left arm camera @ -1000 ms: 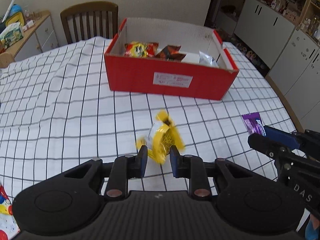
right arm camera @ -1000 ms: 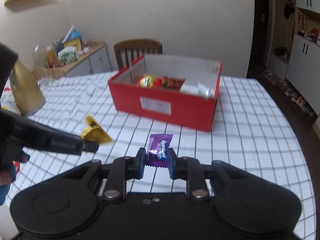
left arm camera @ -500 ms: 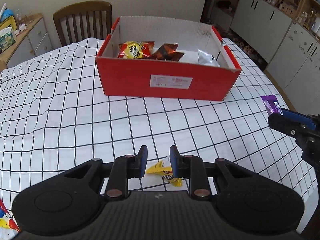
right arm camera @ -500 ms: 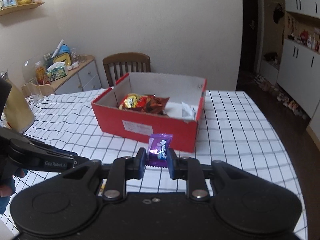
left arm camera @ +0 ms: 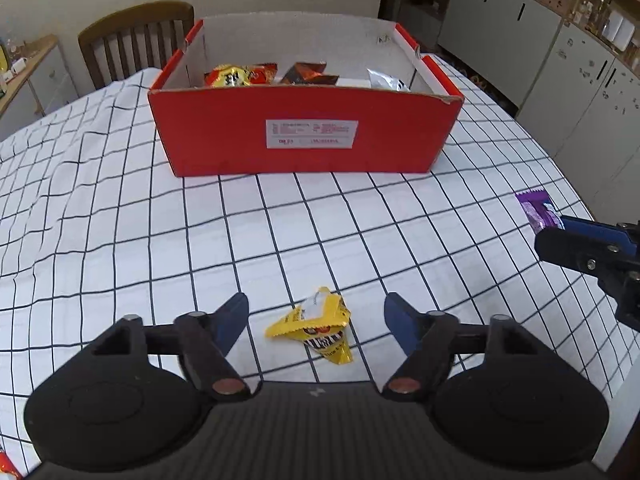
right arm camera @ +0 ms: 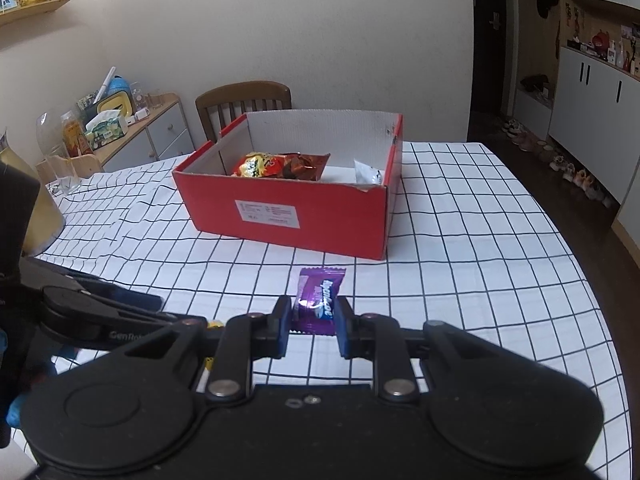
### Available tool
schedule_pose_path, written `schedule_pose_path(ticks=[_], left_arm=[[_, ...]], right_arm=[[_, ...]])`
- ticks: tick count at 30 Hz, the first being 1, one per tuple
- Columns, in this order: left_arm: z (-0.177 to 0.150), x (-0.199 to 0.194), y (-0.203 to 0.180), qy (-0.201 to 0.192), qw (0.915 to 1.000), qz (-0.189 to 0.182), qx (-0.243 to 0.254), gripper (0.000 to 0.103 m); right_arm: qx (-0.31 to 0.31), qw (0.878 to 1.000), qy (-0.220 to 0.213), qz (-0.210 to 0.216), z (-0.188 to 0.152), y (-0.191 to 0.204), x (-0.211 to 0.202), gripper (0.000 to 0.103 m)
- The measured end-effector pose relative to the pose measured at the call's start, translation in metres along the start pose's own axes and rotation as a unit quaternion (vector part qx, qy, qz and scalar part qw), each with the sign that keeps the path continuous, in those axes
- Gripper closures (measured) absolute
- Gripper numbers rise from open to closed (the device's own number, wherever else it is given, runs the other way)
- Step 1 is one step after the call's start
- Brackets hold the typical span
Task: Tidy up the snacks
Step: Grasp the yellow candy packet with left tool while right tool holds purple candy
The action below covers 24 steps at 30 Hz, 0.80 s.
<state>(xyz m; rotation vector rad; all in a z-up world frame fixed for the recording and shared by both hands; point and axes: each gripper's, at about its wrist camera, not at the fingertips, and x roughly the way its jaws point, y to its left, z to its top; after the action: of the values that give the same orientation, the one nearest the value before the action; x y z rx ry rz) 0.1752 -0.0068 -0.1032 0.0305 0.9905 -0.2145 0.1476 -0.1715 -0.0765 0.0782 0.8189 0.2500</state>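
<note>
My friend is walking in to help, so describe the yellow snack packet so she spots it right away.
Find the red box on the checked tablecloth. In front of it, the yellow packet lies crumpled on the cloth between the opening jaws of the left gripper, untouched. It is the only yellow wrapper outside the box; the other loose snack is the purple candy.

Left gripper [left arm camera: 316,316]: pitched steeply down toward the table; jaws opening, standing wide.
Left fingers [left arm camera: 230,322]: blue pads well apart, with a yellow packet [left arm camera: 318,330] lying loose on the cloth between them, touched by neither pad.
Right gripper [right arm camera: 312,320]: angled downward; jaws drawn close together.
Right fingers [right arm camera: 282,326]: blue pads pressing both sides of a purple packet [right arm camera: 318,300], which stands upright between them.
Relative position: left gripper sits low at the right gripper's left side.
</note>
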Motion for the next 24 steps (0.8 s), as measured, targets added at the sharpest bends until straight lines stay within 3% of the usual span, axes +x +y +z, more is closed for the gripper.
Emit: schedule_pose_path(ticks=[11, 16, 19, 24], left_arm=[[-0.011, 0.043, -0.009, 0.039, 0.9979, 0.022, 0.046, 0.028], [-0.012, 0.053, -0.007, 0.047, 0.998, 0.019, 0.039, 0.029], [-0.012, 0.056, -0.006, 0.05, 0.9978, 0.021, 0.04, 0.044], [-0.012, 0.053, 0.0, 0.046, 0.9985, 0.019, 0.023, 0.053]], right_arm=[[0.003, 1.0, 0.015, -0.008, -0.004, -0.004, 0.006, 0.082], [0.0, 1.0, 0.021, -0.01, -0.005, -0.004, 0.009, 0.082], [0.0, 1.0, 0.023, -0.011, -0.005, -0.005, 0.01, 0.082], [0.001, 1.0, 0.025, -0.011, -0.005, -0.006, 0.013, 0.082]])
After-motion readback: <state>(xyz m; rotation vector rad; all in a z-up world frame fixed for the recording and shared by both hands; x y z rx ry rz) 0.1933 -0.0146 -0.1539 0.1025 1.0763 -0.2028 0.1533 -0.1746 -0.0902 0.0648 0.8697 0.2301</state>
